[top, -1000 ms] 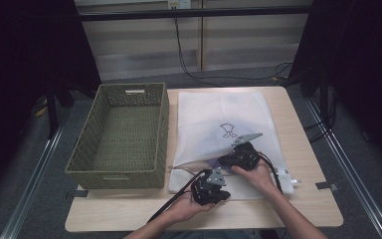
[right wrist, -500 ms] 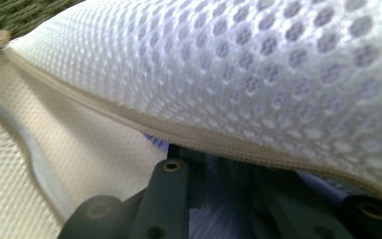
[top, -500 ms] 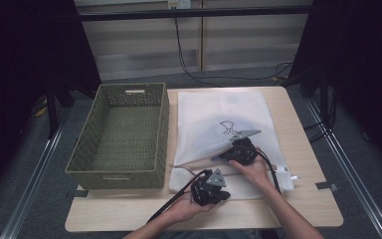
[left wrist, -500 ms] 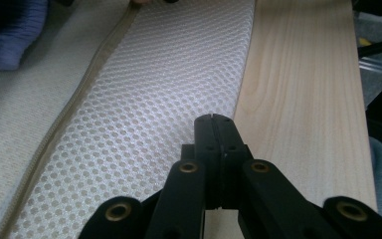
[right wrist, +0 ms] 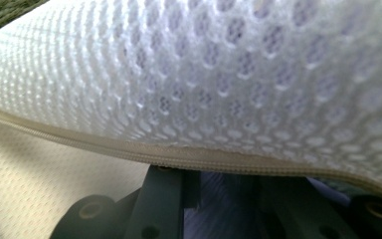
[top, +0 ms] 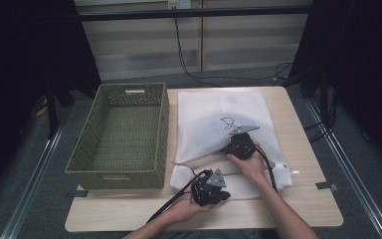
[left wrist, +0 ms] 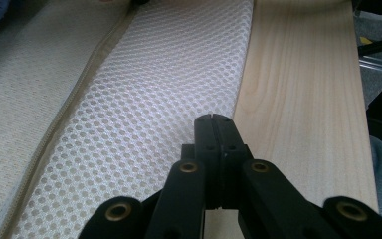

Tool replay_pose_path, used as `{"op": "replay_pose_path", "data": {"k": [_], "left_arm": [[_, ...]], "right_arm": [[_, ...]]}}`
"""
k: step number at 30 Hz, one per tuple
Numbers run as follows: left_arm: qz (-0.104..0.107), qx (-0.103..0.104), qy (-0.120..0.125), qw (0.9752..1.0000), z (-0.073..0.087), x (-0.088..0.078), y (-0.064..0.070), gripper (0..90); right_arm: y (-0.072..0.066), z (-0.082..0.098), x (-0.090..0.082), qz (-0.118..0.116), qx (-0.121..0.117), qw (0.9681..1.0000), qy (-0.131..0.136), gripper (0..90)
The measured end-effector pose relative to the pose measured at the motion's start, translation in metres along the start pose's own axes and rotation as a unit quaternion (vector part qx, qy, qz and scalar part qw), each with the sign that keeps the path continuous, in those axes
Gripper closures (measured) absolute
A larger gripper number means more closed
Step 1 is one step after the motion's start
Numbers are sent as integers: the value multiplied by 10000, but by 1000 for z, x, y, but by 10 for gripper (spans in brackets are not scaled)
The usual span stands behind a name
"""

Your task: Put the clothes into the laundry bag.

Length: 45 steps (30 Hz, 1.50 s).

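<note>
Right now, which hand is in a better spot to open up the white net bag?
The right gripper: it lies on the bag, under the lifted zipper edge. The left gripper, jaws shut, sits at the bag's near edge.
</note>
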<state>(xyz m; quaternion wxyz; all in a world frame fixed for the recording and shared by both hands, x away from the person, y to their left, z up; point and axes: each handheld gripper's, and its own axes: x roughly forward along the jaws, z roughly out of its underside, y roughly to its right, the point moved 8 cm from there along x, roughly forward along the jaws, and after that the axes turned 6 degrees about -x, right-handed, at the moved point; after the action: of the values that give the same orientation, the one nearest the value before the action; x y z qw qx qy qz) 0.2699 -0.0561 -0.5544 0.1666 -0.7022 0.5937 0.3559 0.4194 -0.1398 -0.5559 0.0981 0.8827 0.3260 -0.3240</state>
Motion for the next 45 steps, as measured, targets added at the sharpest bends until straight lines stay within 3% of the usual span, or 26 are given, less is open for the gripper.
{"op": "replay_pose_path", "data": {"k": [14,23,28,31,36,42,45], "left_arm": [[-2,43,-48,10000,0,-1,0,900],[5,12,-2,10000,0,0,0,900],[-4,2,23,10000,0,1,-1,900],[9,18,-10,10000,0,0,0,900],[10,-10,-23,10000,0,0,0,900],[17,-21,-10,10000,0,0,0,900],[17,-20,-10,10000,0,0,0,900]], "right_arm": [[6,-3,7,320,-46,9994,102,775],[4,-4,7,395,-93,9991,136,761],[-2,-4,1,273,7,9996,94,691],[-7,-1,-7,189,-82,9998,76,674],[-10,6,-20,-3,43,10000,31,604],[-19,5,-42,-307,-15,9995,48,591],[-22,6,-56,-529,-35,9985,142,634]]}}
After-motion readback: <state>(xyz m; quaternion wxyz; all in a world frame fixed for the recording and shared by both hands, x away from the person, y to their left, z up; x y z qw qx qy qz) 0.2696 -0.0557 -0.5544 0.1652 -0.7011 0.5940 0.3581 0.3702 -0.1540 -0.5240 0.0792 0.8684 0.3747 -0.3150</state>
